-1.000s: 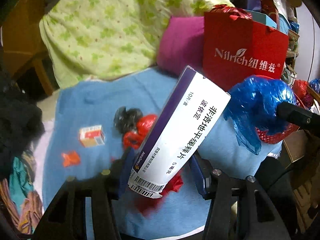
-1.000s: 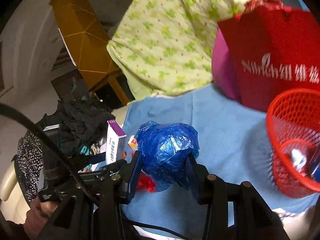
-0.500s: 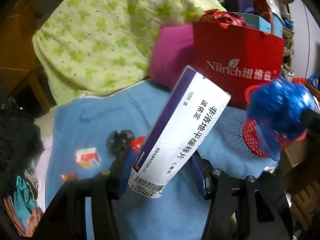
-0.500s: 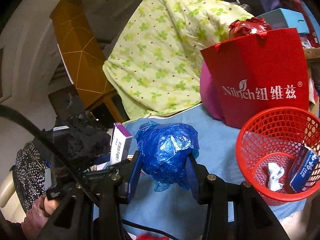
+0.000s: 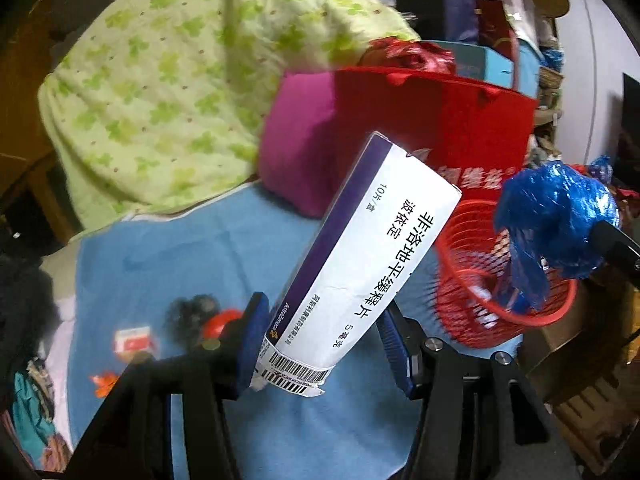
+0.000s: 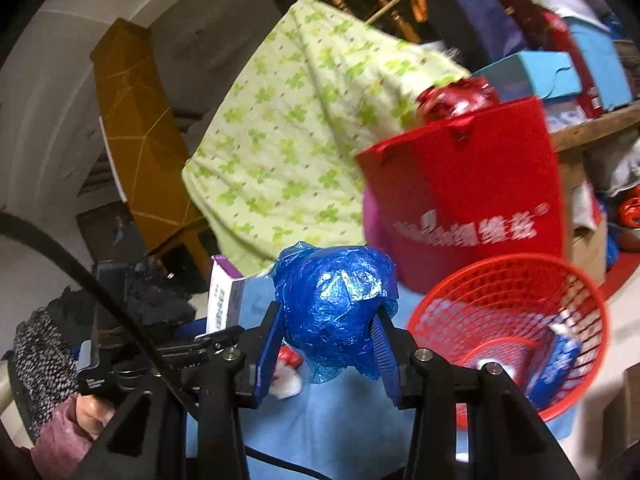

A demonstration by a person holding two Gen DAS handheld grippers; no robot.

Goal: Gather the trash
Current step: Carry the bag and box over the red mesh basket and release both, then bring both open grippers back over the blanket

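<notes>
Surface: blue cloth (image 5: 192,248) spread flat under everything; landmark below is the red mesh plastic basket (image 5: 468,264) standing on the cloth's edge.
Room: green leaf-print quilt (image 5: 180,92) heaped well behind the basket; magenta cushion (image 5: 296,148) and red paper gift bag with white lettering (image 6: 472,184) just behind the basket, bag touching or nearly touching its rim; brown wooden cabinet (image 6: 136,148) far beyond the quilt.
Basket contents: blue packet (image 6: 560,360) leaning against the inner wall, white scraps on the bottom; blurred, no further detail.
Left gripper (image 5: 320,344): clenched on the lower end of a white-and-purple cardboard medicine box (image 5: 360,264), box tilted, its upper end leaning toward the basket, beside the rim.
Right gripper (image 6: 326,344): clamped on a crumpled blue plastic bag (image 6: 336,304), held in the air just beside the basket.
Loose trash on cloth, well away from basket: small red-and-white carton (image 5: 134,340), black wad (image 5: 188,312), red wad (image 5: 222,320), orange scrap (image 5: 104,382).
</notes>
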